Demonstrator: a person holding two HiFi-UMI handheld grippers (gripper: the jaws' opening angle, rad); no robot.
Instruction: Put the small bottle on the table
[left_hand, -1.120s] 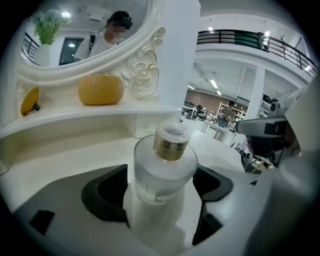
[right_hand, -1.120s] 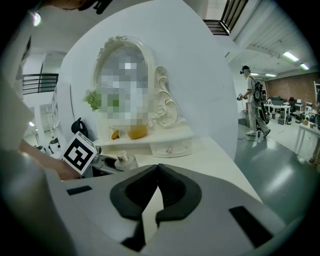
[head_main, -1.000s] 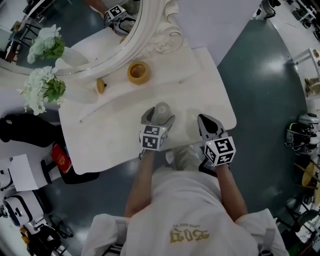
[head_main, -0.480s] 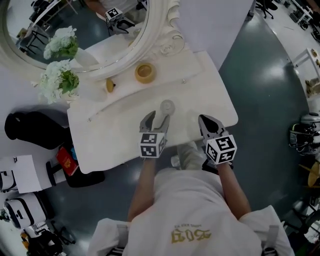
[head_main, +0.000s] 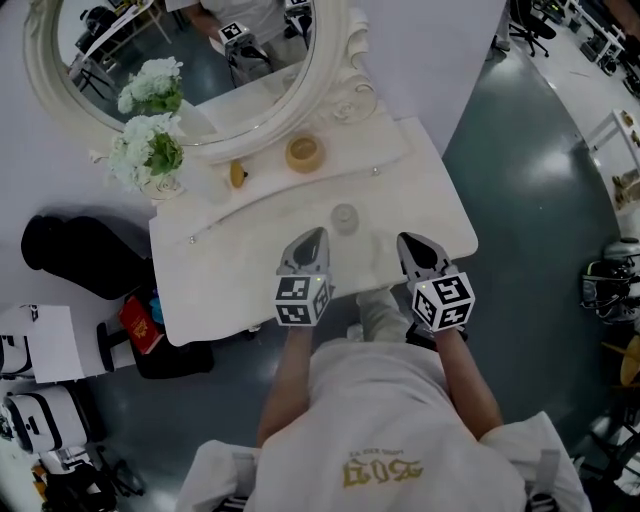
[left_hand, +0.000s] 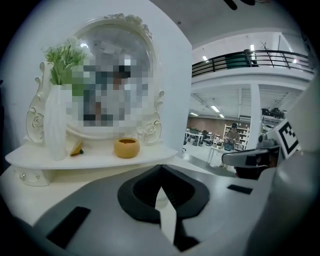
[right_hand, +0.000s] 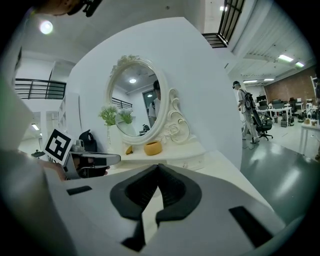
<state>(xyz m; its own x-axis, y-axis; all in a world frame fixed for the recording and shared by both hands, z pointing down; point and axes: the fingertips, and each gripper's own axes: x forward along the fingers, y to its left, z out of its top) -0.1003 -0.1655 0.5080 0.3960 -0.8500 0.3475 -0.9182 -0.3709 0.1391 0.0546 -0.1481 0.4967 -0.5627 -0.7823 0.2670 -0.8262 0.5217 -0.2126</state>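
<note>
While bottle (head_main: 345, 217) stands on table (head_main: 230, 270), left claw (head_main: 315, 237) closed

We see the small bottle (head_main: 345, 217) standing upright and free on the table (head_main: 230, 280). From above it shows a round top, pale grey-white, and looks translucent. Cap and label detail are too small to tell. It sits about mid-table, slightly right of centre, and closer to the near edge than the far one. The table is white and matte, with rounded corners and a curved near edge. The bottle rests directly on its bare surface.
</note>
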